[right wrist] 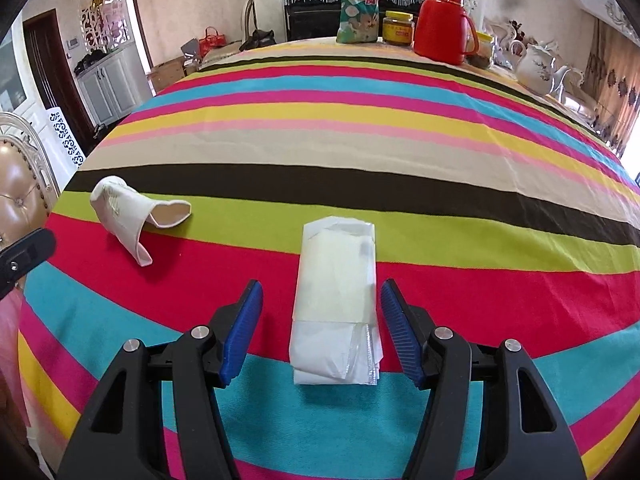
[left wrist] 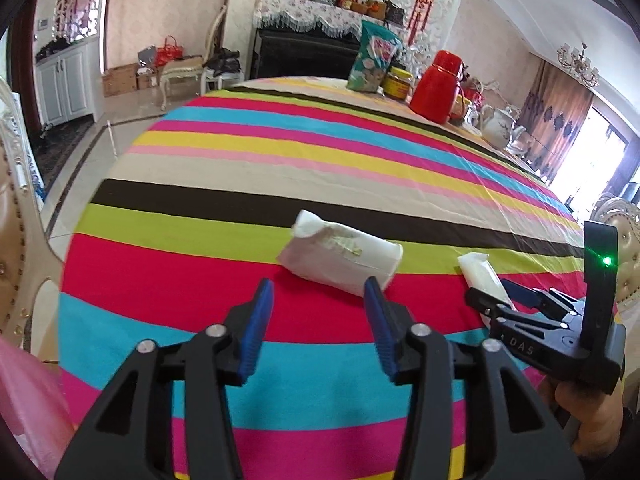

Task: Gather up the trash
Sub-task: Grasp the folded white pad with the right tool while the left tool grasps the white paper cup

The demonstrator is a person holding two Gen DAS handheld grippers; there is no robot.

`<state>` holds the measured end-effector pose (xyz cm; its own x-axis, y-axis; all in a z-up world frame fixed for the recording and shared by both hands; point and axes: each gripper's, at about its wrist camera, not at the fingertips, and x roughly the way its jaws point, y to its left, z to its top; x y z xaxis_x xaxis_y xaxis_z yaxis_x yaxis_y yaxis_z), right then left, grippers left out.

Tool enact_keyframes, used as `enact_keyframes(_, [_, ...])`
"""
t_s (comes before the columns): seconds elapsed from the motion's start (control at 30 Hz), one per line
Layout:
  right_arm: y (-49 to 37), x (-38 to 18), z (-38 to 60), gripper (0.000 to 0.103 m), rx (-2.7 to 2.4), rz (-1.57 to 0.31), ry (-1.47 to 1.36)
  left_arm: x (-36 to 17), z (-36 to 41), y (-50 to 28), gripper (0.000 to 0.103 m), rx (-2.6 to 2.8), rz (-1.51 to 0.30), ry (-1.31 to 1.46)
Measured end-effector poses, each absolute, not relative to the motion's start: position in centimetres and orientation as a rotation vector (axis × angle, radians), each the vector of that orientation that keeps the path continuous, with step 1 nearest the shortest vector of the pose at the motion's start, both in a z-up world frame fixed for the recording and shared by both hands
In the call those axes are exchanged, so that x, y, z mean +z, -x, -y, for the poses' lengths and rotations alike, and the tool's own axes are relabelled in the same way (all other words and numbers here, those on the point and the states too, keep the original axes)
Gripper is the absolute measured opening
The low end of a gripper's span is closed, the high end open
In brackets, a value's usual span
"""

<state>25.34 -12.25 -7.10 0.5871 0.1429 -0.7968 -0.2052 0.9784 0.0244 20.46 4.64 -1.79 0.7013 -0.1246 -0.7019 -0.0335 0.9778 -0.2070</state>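
Observation:
A crushed white paper cup [left wrist: 340, 256] lies on its side on the striped tablecloth [left wrist: 280, 168]. My left gripper [left wrist: 318, 294] stands open just short of it, its right fingertip close to the cup's mouth end and nothing between the pads. A folded white plastic wrapper [right wrist: 336, 300] lies lengthwise between the blue pads of my right gripper [right wrist: 322, 292], which is open with gaps on both sides. The left wrist view also shows the right gripper [left wrist: 496, 294] straddling the wrapper [left wrist: 480, 274]. The cup [right wrist: 132, 212] appears far left in the right wrist view.
At the table's far side stand a green snack bag [left wrist: 372, 60], a yellow-lidded jar [left wrist: 398, 82], a red thermos [left wrist: 436, 86] and a white teapot [left wrist: 498, 124]. Padded chairs [left wrist: 16, 232] flank the table. A pink plastic bag [left wrist: 28, 404] hangs at the lower left.

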Motion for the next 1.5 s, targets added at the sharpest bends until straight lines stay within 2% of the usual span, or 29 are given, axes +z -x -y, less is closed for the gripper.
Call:
enact_keyframes(0.2, [-25.3, -7.4, 12.2, 0.039, 0.209, -0.941, 0.080, -2.5, -3.5, -22.6, 0.054, -0.086, -0.820, 0.227])
enact_keyframes(0.3, [-25.3, -7.4, 12.2, 0.036, 0.216, -0.940, 0.079, -3.1, -3.1, -23.6, 0.063, -0.089, -0.842, 0.240])
enact_keyframes(0.67, [-25.1, -5.6, 13.3, 0.036, 0.205, -0.861, 0.021, -3.5, -3.7, -26.9, 0.074, -0.034, -0.869, 0.393])
enact_keyframes(0.97, [-25.1, -5.2, 14.0, 0.036, 0.187, -0.835, -0.001, -4.2, -2.3, -29.2, 0.075, -0.004, -0.911, 0.376])
enact_keyframes(1.2, [-25.1, -5.0, 14.2, 0.036, 0.176, -0.827, -0.009, -5.2, -0.4, -30.0, 0.066, 0.008, -0.934, 0.242])
enact_keyframes(1.3, [-25.1, -4.9, 14.4, 0.036, 0.170, -0.822, -0.014, -4.9, 0.0, -29.8, 0.053, 0.008, -0.924, 0.192])
enact_keyframes(1.37, [-25.0, -4.7, 14.4, 0.036, 0.170, -0.819, -0.014, -4.6, 0.3, -29.5, 0.035, 0.004, -0.917, 0.160])
enact_keyframes(1.5, [-24.8, -4.6, 14.4, 0.036, 0.170, -0.812, -0.015, -4.3, 0.3, -28.8, 0.032, -0.015, -0.913, 0.150])
